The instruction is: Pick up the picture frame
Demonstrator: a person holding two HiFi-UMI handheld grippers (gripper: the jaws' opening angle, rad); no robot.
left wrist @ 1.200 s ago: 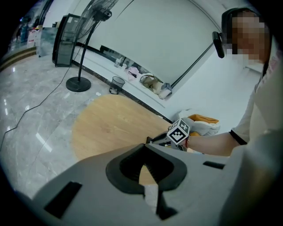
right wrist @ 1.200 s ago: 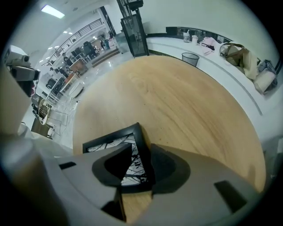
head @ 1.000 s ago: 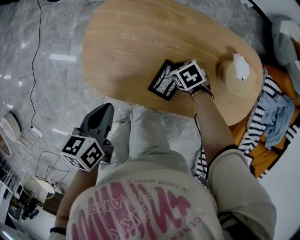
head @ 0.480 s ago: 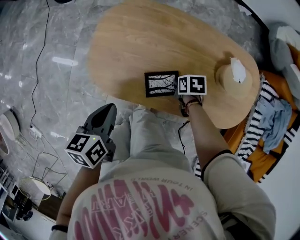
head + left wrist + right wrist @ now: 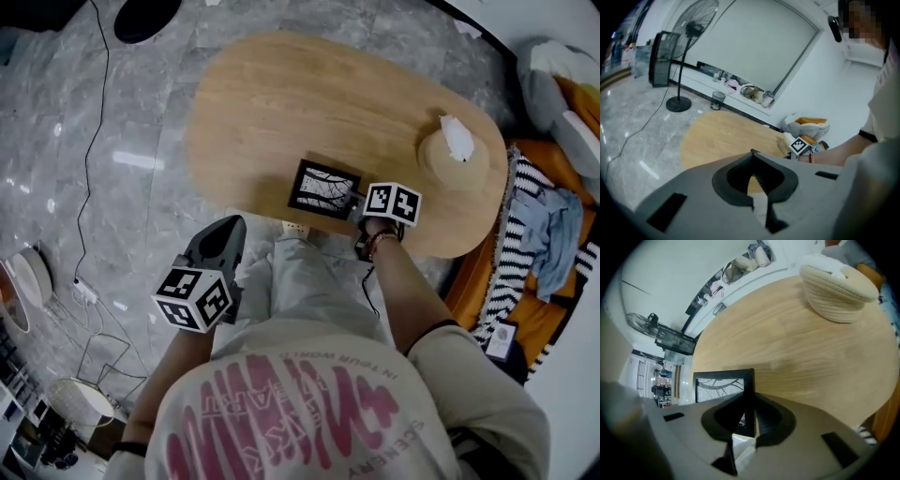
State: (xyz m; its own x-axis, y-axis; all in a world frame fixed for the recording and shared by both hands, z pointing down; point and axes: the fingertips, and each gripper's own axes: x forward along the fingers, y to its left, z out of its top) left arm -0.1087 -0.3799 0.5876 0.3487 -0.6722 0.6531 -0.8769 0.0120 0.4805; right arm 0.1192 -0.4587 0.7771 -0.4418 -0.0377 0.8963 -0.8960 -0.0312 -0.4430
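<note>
Head view: the black-rimmed rectangular picture frame (image 5: pixel 323 188) is at the near edge of the oval light-wood table (image 5: pixel 281 94), with the right gripper (image 5: pixel 359 206) at its right side. The left gripper (image 5: pixel 232 228) hangs off the table, low.

Left gripper view: its jaws meet, empty.

Right gripper view: the jaws have just been closing and pinch the frame's rim.

The grasp looks made; a clear lift seems left.

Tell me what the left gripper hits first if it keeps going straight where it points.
Most likely the wooden table: the left gripper aims at its near part, with nothing visible between. The picture frame sits off that line. Depth is unclear, so take this as a guess.
</note>
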